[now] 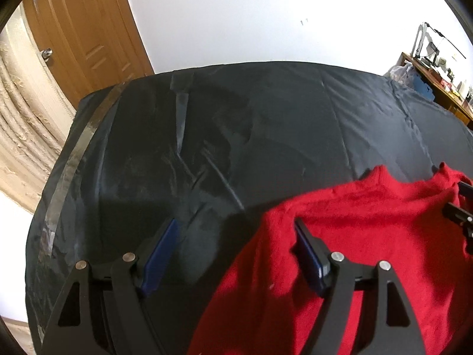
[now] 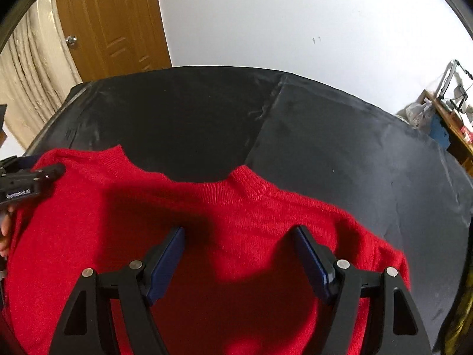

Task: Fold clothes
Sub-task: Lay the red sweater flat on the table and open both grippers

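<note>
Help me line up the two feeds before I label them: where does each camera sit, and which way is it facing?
Left wrist: on the left gripper, facing forward over the black cover; its open fingers straddle the red sweater edge.
Right wrist: on the right gripper, open above the sweater's middle; the left gripper and a hand show at left.
Shared: sweater, cover, wooden door, white wall.

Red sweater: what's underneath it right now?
The red sweater lies on a black sheet covering the surface. Whatever is directly beneath the sweater is hidden.
</note>
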Demonstrator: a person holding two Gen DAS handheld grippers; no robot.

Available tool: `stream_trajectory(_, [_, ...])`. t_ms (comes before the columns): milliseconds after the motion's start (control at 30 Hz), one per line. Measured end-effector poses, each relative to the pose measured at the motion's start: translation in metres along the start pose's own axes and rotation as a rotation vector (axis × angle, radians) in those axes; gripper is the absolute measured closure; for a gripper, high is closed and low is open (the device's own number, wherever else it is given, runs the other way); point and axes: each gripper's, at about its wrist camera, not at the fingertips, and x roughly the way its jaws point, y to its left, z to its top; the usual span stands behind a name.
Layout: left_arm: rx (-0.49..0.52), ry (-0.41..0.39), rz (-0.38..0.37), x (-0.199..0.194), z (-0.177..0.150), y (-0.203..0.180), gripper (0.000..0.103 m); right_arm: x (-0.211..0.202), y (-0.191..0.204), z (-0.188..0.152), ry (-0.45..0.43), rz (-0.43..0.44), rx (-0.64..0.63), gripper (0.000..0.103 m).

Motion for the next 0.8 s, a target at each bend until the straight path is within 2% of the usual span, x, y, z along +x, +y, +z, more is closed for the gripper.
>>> stream_trajectory(333, [0.047, 0.001, 0.001, -0.006, 0.020, -0.037, 0.023, 0.000, -0.009, 0.015, -0.013, -0.001, 0.009, 0.022])
stream_trajectory(433, [0.084, -0.021, -0.001, -0.015, 0.023, -0.049, 0.023, -0.011, -0.017, 0.009, -0.031, 0.040, 0.052, 0.022])
stream_trajectory(600, [0.162, -0.008, -0.018, -0.014, 0.023, -0.075, 0.023, -0.028, -0.022, 0.002, -0.072, 0.049, 0.064, 0.022])
stream_trajectory(800, [0.196, -0.031, 0.056, -0.007, 0.026, -0.085, 0.023, -0.037, -0.007, -0.018, -0.044, 0.064, -0.024, 0.022])
